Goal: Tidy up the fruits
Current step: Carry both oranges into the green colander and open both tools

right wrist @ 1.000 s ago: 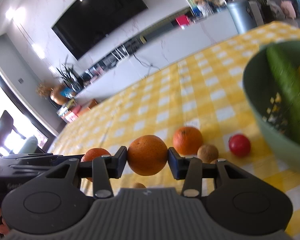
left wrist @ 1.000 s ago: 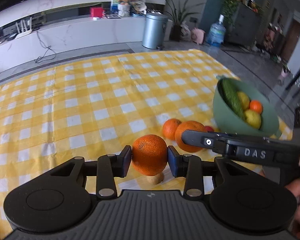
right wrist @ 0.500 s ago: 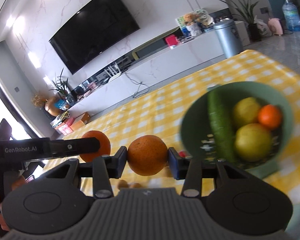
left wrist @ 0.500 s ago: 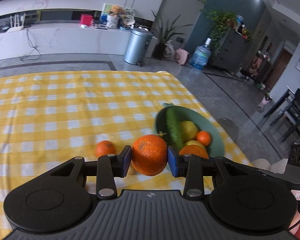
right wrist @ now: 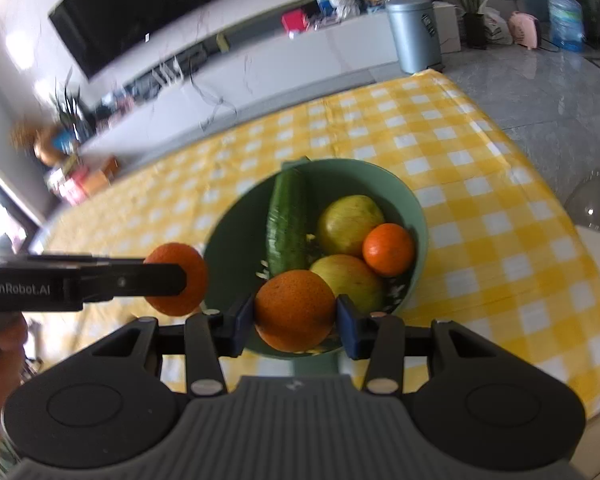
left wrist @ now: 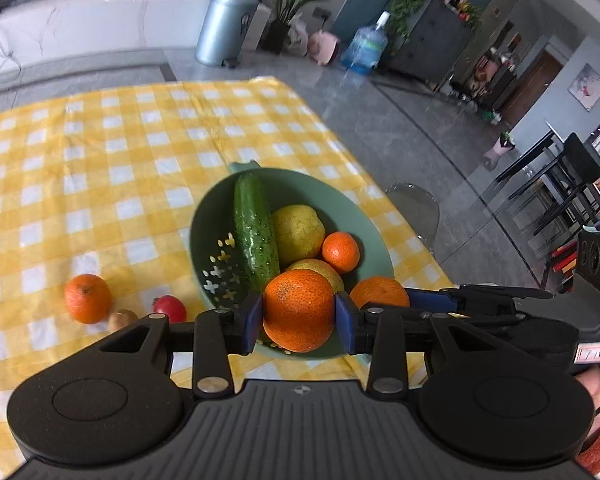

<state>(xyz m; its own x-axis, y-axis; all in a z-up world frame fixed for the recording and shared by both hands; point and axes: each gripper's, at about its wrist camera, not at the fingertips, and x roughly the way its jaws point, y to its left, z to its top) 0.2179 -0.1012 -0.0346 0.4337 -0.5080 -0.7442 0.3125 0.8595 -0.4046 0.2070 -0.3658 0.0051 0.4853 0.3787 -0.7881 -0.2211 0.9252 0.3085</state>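
Left wrist view: left gripper (left wrist: 299, 316) clamps orange (left wrist: 298, 309) over near rim of green bowl (left wrist: 374, 240). Right gripper (right wrist: 296, 316) clamps second orange (right wrist: 295, 309) above same bowl. Inside: cucumber (left wrist: 255, 230), small mandarin (left wrist: 340, 252). Checked tablecloth (left wrist: 100, 160) beyond.

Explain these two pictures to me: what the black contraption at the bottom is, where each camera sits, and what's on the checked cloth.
No robot here: a person carries one hand-held gripper per hand, each with a camera looking along its fingers. The left hand-held gripper clamps an orange; the right hand-held gripper clamps another orange. Each view also shows the other tool from the side. Below sits a green bowl holding a cucumber, two yellowish fruits and a small orange. On the yellow checked cloth lie a loose orange, a red fruit and a brown one.
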